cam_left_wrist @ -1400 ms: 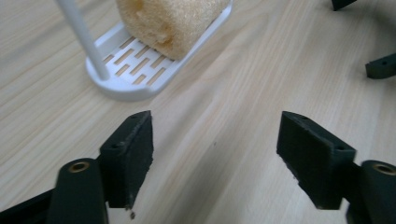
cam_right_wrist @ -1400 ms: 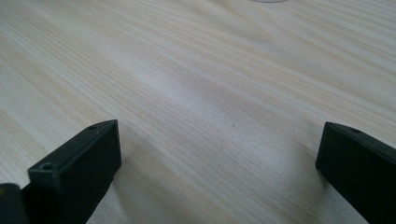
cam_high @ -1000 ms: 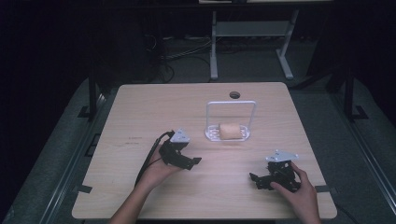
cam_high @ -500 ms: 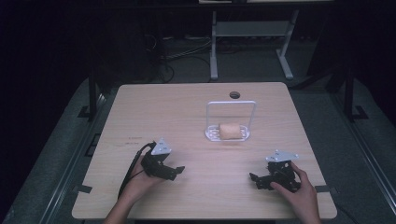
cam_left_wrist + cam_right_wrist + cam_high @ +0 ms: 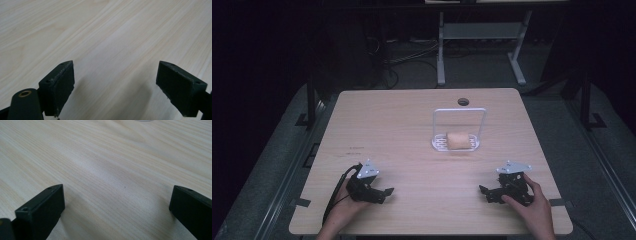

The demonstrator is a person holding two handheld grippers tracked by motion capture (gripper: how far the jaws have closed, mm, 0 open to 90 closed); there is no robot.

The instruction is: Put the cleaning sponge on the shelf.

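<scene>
Both hand-held grippers (image 5: 384, 192) (image 5: 484, 192) gaping (nothing held), tabletop (image 5: 412, 130)

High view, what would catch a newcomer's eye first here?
A tan bread roll lies in a small white wire rack right of the middle of the pale wooden table. Near the front edge, the left claw and right claw rest apart, both open and empty, pointing toward each other.

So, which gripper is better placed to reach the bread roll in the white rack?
Probably the right gripper: it rests open, slightly nearer the bread roll in the white rack than the open left gripper. The difference is small.
</scene>
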